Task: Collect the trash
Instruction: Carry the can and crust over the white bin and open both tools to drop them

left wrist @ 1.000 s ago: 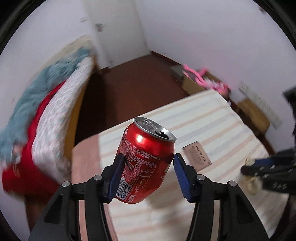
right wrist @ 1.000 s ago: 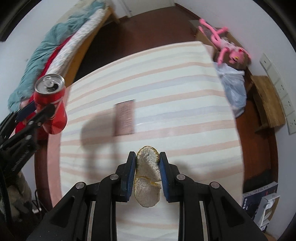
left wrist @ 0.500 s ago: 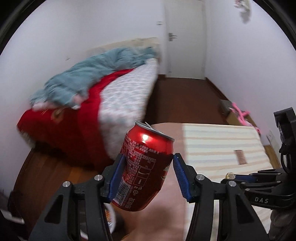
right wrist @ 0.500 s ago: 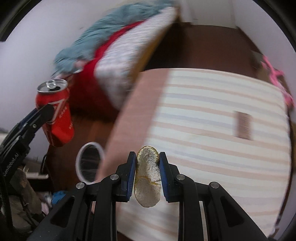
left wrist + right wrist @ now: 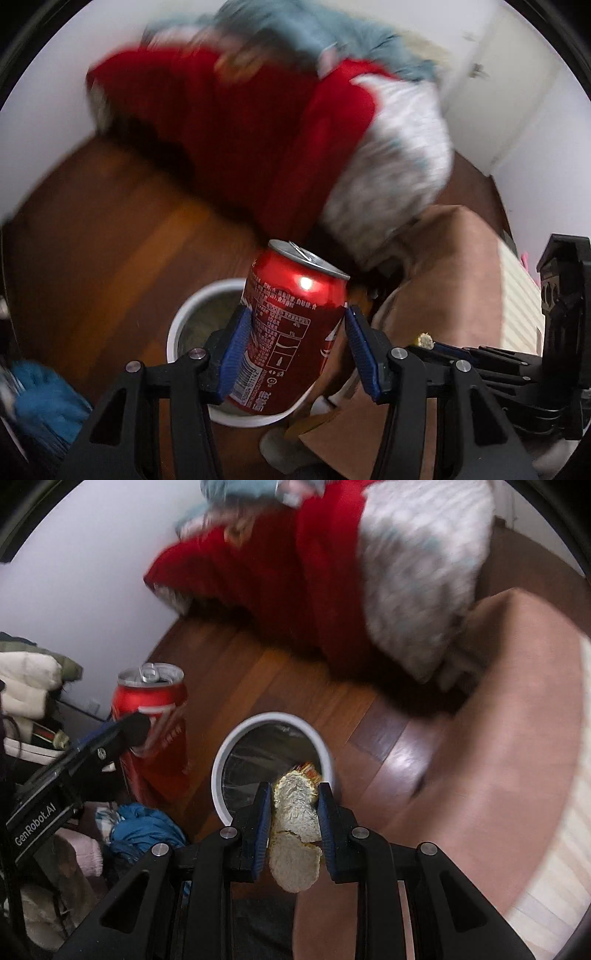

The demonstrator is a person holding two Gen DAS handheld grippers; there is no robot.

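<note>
A red soda can (image 5: 291, 328) with its top opened sits between the blue pads of my left gripper (image 5: 295, 343), which is shut on it; the can hangs right over a white round trash bin (image 5: 192, 310) on the wooden floor. In the right wrist view my right gripper (image 5: 295, 812) is shut on a pale, crumpled peel-like scrap (image 5: 295, 823), held just above the near rim of the same bin (image 5: 236, 738), which is lined with a clear bag. The can (image 5: 155, 709) and the left gripper show at the left of that view.
A bed with a red blanket (image 5: 251, 122) and a white patterned quilt (image 5: 417, 565) lies behind the bin. The pink-edged striped mattress (image 5: 517, 757) is at the right. Blue cloth (image 5: 144, 827) and piled clothes (image 5: 29, 679) lie on the floor at the left.
Both grippers have swung away from the striped mattress, leftward and down to the white bin on the floor. The can and the scrap stay gripped.
</note>
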